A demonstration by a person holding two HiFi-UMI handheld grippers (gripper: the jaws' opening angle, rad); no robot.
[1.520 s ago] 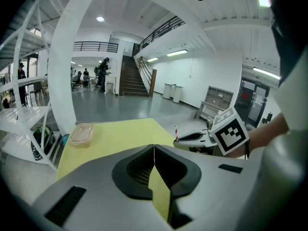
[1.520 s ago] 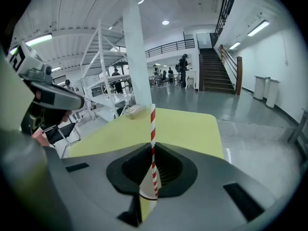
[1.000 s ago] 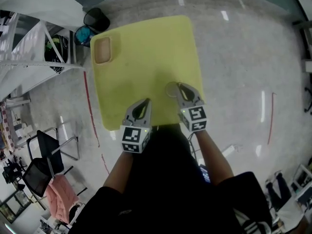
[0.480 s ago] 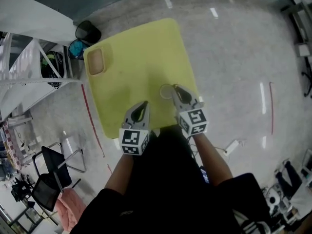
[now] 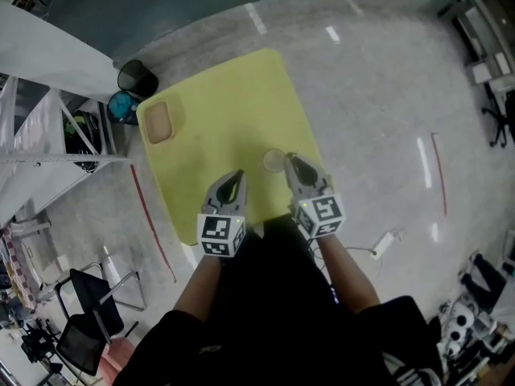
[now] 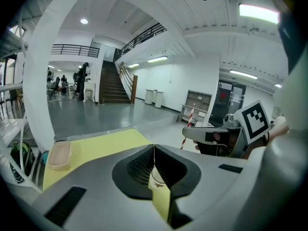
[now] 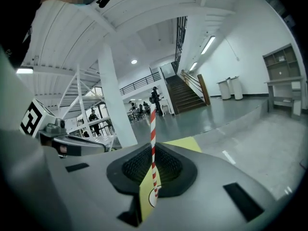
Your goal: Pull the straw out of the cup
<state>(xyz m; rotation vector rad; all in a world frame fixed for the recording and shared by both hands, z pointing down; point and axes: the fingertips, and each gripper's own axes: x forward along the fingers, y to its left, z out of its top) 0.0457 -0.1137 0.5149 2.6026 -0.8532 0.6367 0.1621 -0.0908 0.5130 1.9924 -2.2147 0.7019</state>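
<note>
counter (image 5: 217, 111): smooth, matt yellow surface
floor (image 5: 378, 95): glossy, polished stone look
cup (image 5: 274, 161): clear plastic
straw (image 7: 153, 124): smooth
right gripper (image 7: 153, 153): matt grey plastic, mesh-textured black pads

Head view: the tabletop (image 5: 217, 95) stands on the floor (image 5: 378, 95). The container (image 5: 158, 122) lies on the tabletop at its 10 o'clock corner. The cup (image 5: 274, 161) stands on the tabletop toward 5 o'clock, well apart from the container. The right gripper (image 5: 290, 161) sits just beside the cup at its 4 o'clock, with the straw (image 7: 153, 143) upright between its jaws. The left gripper (image 5: 236, 175) lies at the cup's 8 o'clock, near the tabletop's 6 o'clock edge. Two bins (image 5: 135, 77) stand on the floor at 11 o'clock, beyond the container's corner.
</note>
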